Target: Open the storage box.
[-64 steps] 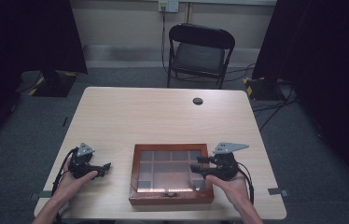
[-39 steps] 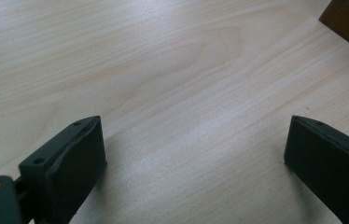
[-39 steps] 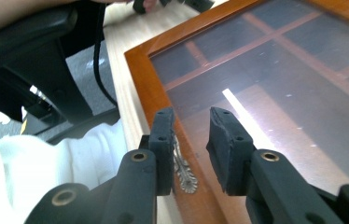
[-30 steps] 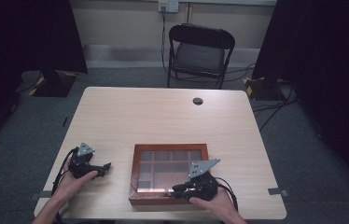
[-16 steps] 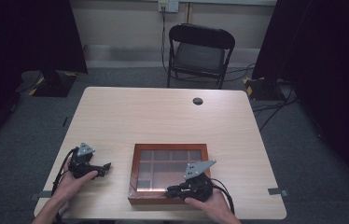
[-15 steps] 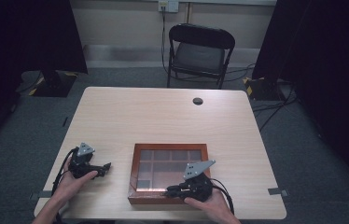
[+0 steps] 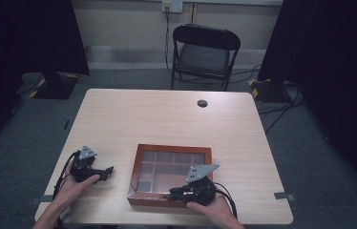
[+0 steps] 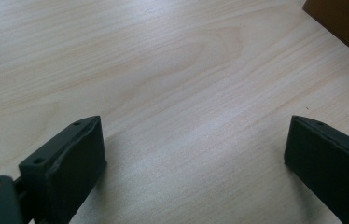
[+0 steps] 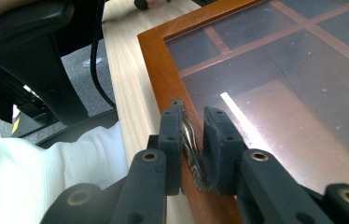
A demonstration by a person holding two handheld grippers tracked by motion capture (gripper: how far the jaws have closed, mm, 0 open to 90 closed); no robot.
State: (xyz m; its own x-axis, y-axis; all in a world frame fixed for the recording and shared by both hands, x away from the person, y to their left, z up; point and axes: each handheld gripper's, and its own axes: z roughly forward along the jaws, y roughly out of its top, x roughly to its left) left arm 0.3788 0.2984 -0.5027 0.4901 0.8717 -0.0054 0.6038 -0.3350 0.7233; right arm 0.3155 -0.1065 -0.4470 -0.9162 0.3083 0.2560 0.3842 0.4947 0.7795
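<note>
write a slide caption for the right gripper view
Right tongs straddle the metal latch on the glass-lidded wooden box's front rim.

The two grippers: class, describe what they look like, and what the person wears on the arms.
Both the left gripper and the right gripper are black, each with a grey three-cornered plate on top and a trailing black cable. Their jaws are flat black blocks with small screw holes. A white ribbed sleeve shows in the right gripper view.

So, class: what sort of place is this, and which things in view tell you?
Probably a lab or studio set up for recording: a lone pale wooden table, black curtains on both sides, and cables across the grey carpet.
</note>
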